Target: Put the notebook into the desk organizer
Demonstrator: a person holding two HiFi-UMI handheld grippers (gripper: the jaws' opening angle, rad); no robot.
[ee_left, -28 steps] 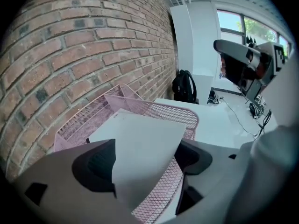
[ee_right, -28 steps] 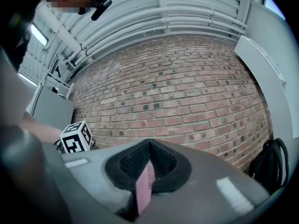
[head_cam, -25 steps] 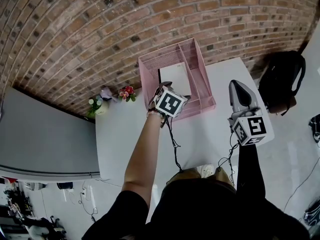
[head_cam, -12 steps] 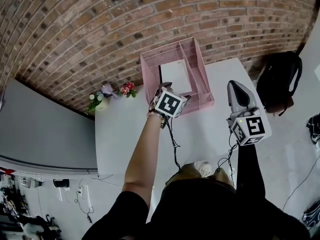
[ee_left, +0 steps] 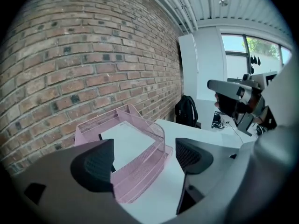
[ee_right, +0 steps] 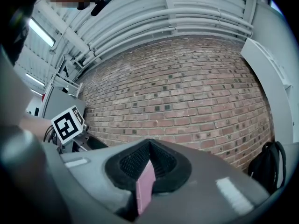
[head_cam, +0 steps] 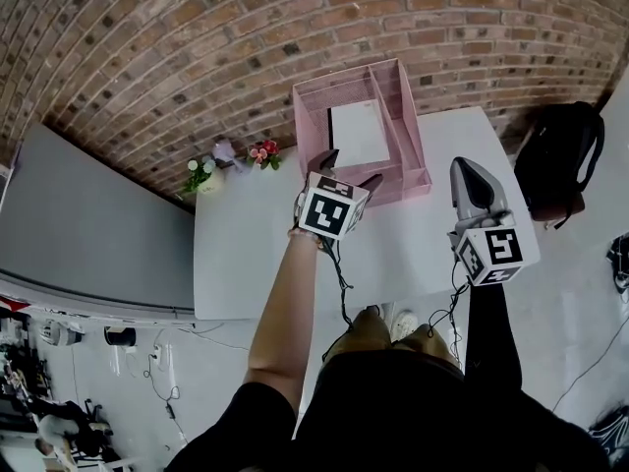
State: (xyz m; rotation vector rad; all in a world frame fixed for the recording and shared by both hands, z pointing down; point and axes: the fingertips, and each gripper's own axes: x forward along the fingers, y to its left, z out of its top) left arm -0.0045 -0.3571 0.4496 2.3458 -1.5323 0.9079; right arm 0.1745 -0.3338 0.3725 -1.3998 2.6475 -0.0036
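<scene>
Nearest the camera, a bare forearm (head_cam: 280,303) reaches up to the left gripper (head_cam: 350,166), and the right gripper (head_cam: 466,168) is held at its 3 o'clock, well apart from it. The left gripper's jaws stand wide apart with nothing between them, and their tips are just short of the front edge of the pink organizer (head_cam: 401,116) at 12 o'clock. A second ago those tips lay over the organizer's front, close to the notebook's near corner. They have since drawn back toward the person over the white table (head_cam: 246,254).

The right gripper has hardly moved. Its jaws are pressed together, with a thin pink strip (ee_right: 145,188) showing in the seam between them; what the strip is cannot be told.

The white notebook (head_cam: 360,134) lies flat in the organizer's wide left compartment, as it did before, and neither gripper touches it. The narrow compartment at its 3 o'clock holds nothing visible.

Small flowers (head_cam: 262,152) sit at the table's far edge, at 10 o'clock from the left gripper. A black backpack (head_cam: 555,160) rests off the table at 3 o'clock from the organizer. Beyond it all stands the brick wall (head_cam: 197,47).
</scene>
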